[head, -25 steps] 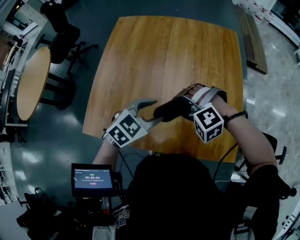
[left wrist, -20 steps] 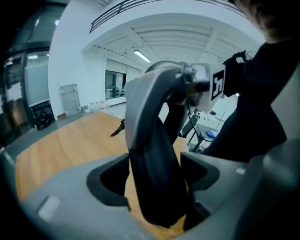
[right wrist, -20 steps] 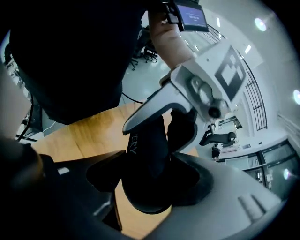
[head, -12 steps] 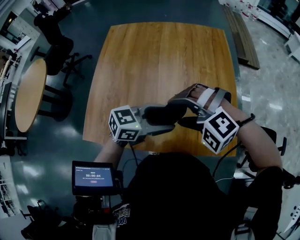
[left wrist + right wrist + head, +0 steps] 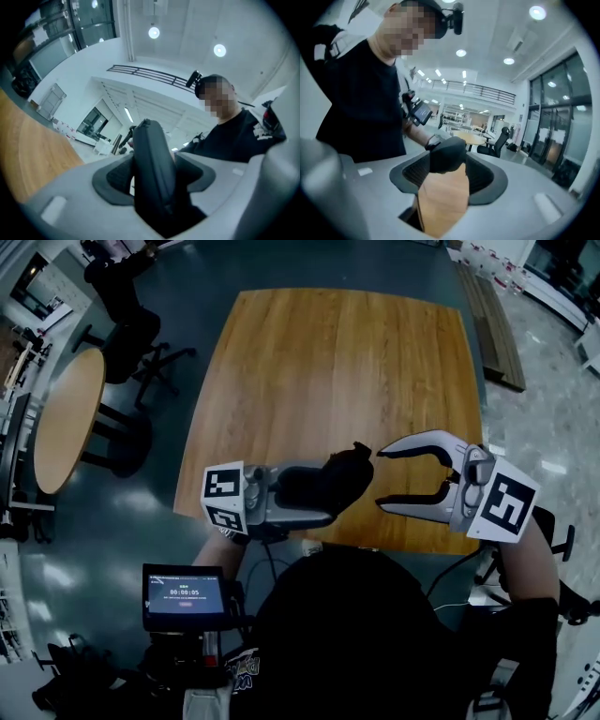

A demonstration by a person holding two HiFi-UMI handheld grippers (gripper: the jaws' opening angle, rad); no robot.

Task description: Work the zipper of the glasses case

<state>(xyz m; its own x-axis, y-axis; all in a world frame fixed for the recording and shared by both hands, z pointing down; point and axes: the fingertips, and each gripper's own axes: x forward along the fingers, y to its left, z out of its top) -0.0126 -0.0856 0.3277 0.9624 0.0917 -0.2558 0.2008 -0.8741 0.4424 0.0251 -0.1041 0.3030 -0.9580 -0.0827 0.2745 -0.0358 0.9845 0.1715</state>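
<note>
Left gripper (image 5: 323, 495) jaws, just closing slightly, clamp the case (image 5: 345, 471); zipper impossible to see. Right gripper (image 5: 379, 479) jaws, just closing, remain apart, empty.

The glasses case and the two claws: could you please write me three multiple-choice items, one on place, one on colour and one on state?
1. Where is the glasses case?
A. in a drawer
B. in the left claw
C. on the floor
2. What colour is the case?
A. black
B. red
C. white
3. How is the right claw?
A. shut on the case
B. shut on nothing
C. open and empty

Answers:
1 B: the left claw's pads press on the case from both sides, its jaws having just closed a little.
2 A: it is black all over.
3 C: its jaws, though just closing somewhat, stand apart beside the case with nothing between them.
</note>
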